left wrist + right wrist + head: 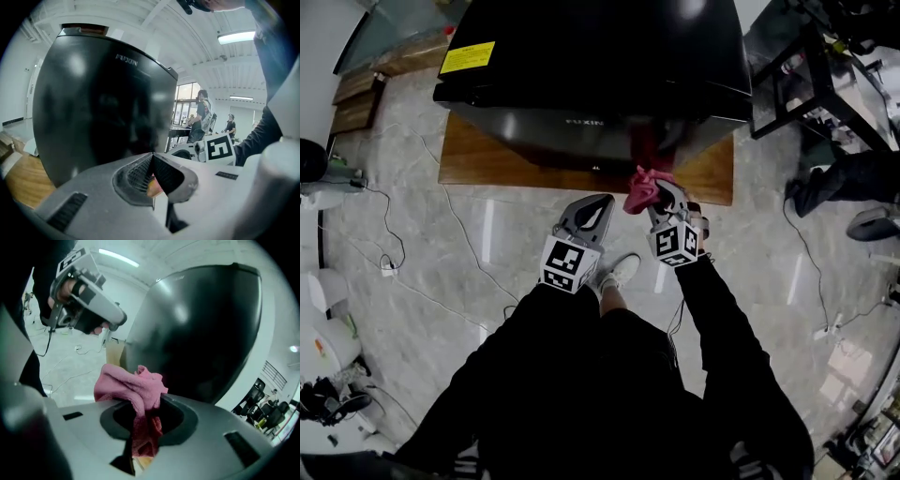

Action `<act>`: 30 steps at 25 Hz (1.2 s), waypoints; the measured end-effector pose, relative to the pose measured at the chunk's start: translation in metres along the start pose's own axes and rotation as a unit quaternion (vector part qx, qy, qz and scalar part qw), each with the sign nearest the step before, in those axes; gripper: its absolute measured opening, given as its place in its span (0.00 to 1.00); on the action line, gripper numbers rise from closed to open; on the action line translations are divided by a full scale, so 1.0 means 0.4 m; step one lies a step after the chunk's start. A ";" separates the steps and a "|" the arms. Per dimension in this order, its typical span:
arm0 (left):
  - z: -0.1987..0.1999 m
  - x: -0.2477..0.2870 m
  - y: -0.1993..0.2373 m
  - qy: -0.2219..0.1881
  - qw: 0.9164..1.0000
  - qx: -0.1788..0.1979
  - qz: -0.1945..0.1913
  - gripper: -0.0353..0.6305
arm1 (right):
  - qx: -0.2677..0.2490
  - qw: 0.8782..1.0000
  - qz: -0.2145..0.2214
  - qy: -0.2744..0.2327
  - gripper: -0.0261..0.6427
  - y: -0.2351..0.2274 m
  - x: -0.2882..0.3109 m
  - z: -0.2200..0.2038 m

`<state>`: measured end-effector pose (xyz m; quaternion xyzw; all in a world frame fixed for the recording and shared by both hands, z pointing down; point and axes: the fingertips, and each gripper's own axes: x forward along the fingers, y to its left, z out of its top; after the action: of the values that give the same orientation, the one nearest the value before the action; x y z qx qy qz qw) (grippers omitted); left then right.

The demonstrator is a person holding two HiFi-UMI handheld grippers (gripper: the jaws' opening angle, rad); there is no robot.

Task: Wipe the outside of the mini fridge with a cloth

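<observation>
The black mini fridge (591, 70) stands on a wooden board (478, 159), its glossy door facing me; it also fills the left gripper view (98, 98) and the right gripper view (201, 329). My right gripper (654, 192) is shut on a bunched pink cloth (643, 187), held just in front of the door's lower edge. In the right gripper view the cloth (133, 390) bulges out over the closed jaws. My left gripper (598, 208) hangs beside it, shut with nothing in it, tips a little short of the fridge.
A black metal frame table (811, 70) stands right of the fridge. Cables (394, 253) trail over the grey tiled floor. A person's dark shoe and leg (839, 183) are at the right. My own white shoe (617, 272) is below the grippers.
</observation>
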<state>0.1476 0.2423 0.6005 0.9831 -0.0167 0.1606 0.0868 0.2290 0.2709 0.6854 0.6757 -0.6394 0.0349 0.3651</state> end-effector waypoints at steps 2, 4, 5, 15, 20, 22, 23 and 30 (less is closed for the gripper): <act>0.040 -0.041 -0.018 0.002 1.000 0.003 -0.013 0.06 | 0.031 0.999 -0.018 -0.013 0.18 -0.012 -0.080 0.059; 0.096 -0.070 -0.036 -0.004 0.999 0.012 -0.031 0.06 | 0.063 0.997 -0.041 -0.021 0.18 -0.030 -0.154 0.114; 0.129 -0.077 -0.046 -0.011 0.999 0.019 -0.042 0.06 | 0.079 0.995 -0.054 -0.027 0.19 -0.046 -0.186 0.139; 0.363 -0.175 -0.128 -0.054 0.984 0.069 -0.156 0.06 | 0.186 0.975 -0.104 -0.066 0.19 -0.043 -0.388 0.402; 0.389 -0.186 -0.182 -0.053 0.978 0.074 -0.190 0.06 | 0.230 0.956 -0.163 -0.085 0.19 -0.097 -0.467 0.426; 0.394 -0.166 -0.211 -0.058 0.978 0.064 -0.192 0.06 | 0.239 0.949 -0.186 -0.087 0.19 -0.140 -0.496 0.402; 0.401 -0.156 -0.229 -0.063 0.977 0.060 -0.195 0.06 | 0.244 0.946 -0.193 -0.086 0.19 -0.163 -0.509 0.387; 0.464 -0.042 -0.365 -0.101 0.970 0.072 -0.208 0.06 | 0.245 0.941 -0.201 -0.120 0.19 -0.365 -0.566 0.290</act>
<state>0.1984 0.3534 0.3978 0.9797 0.1910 0.0395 0.0455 0.2694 0.3862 0.4187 0.8581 -0.5008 0.0348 0.1082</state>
